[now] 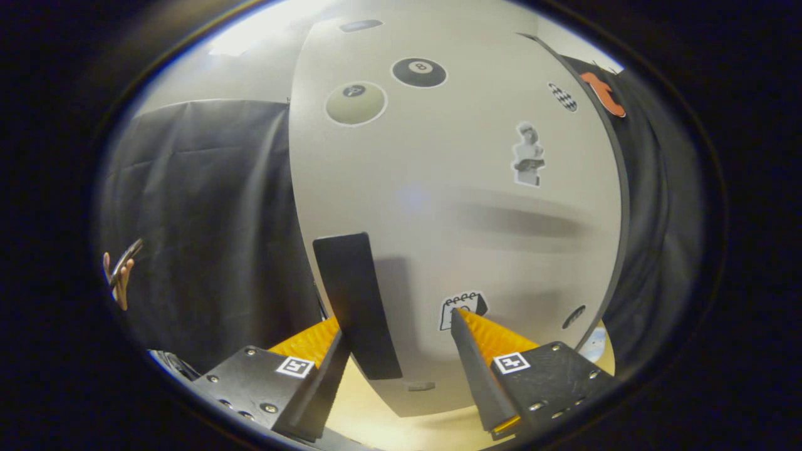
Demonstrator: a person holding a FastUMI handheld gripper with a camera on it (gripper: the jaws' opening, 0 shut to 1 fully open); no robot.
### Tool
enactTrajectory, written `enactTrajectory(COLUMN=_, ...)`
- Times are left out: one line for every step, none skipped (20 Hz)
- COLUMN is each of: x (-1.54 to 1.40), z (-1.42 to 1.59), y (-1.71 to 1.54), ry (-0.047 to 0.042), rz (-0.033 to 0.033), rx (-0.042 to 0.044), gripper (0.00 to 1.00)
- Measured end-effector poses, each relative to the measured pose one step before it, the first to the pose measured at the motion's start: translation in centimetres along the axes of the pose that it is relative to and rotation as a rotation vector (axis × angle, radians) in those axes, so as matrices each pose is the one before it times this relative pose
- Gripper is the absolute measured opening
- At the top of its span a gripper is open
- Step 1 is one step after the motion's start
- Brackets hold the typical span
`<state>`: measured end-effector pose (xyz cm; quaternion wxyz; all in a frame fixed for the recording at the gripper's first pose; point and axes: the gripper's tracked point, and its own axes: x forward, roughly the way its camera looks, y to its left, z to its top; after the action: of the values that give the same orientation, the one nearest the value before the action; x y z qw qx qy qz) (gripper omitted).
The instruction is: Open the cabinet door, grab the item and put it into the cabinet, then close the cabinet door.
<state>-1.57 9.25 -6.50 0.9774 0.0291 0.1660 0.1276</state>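
Gripper (401,341) is seen spread wide, nothing pinched. The door (451,207) stands just ahead of the fingers, its black handle (356,307) set between them, close against the left finger (319,369); contact cannot be told. Stickers are scattered over the door. Left of the door, a hand (119,279) is seen against the cloth.

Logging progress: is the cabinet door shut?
Cannot tell: the cabinet door faces the open hand-held gripper, whose fingers flank its black handle, neither pressing.
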Motion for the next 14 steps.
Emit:
enactTrajectory(x=0.723, z=0.093, y=0.301, ry=0.00107, rz=-0.00202, rx=-0.00674, gripper=0.89)
enactTrajectory(x=0.655, z=0.035, y=0.516, ry=-0.00117, rz=-0.00608, rx=-0.01005, gripper=0.89)
enactTrajectory(x=0.469, z=-0.068, y=0.484, ry=0.00103, rz=-0.00547, rx=-0.01679, gripper=0.89)
enactTrajectory(x=0.079, z=-0.222, y=1.089, ry=-0.00061, rz=-0.00383, rx=-0.00881, gripper=0.89)
enactTrajectory(x=0.053, z=-0.029, y=0.808, ry=-0.00121, rz=-0.00530, rx=0.00093, gripper=0.89)
enactTrajectory(x=-0.173, z=0.110, y=-0.405, ry=-0.00038, rz=-0.00307, rx=0.00212, gripper=0.89)
enactTrajectory(x=-0.081, z=0.039, y=-0.150, ry=0.00067, rz=-0.00307, rx=-0.00163, gripper=0.89)
enactTrajectory(x=-0.154, z=0.047, y=0.082, ry=-0.00037, rz=-0.00274, rx=-0.00250, gripper=0.89)
enactTrajectory(x=0.040, z=0.031, y=-0.030, ry=0.00059, rz=-0.00462, rx=-0.00215, gripper=0.89)
enactTrajectory(x=-0.192, z=-0.023, y=0.098, ry=0.00017, rz=-0.00309, rx=0.00014, gripper=0.89)
enactTrajectory(x=-0.061, z=0.032, y=0.037, ry=-0.00217, rz=-0.00377, rx=0.00273, gripper=0.89)
enactTrajectory(x=-0.130, z=-0.087, y=0.089, ry=-0.00047, rz=-0.00361, rx=0.00170, gripper=0.89)
enactTrajectory(x=-0.052, z=-0.023, y=0.032, ry=-0.00239, rz=-0.00454, rx=0.00030, gripper=0.89)
enactTrajectory(x=-0.198, z=-0.068, y=0.059, ry=-0.00084, rz=-0.00401, rx=-0.00323, gripper=0.89)
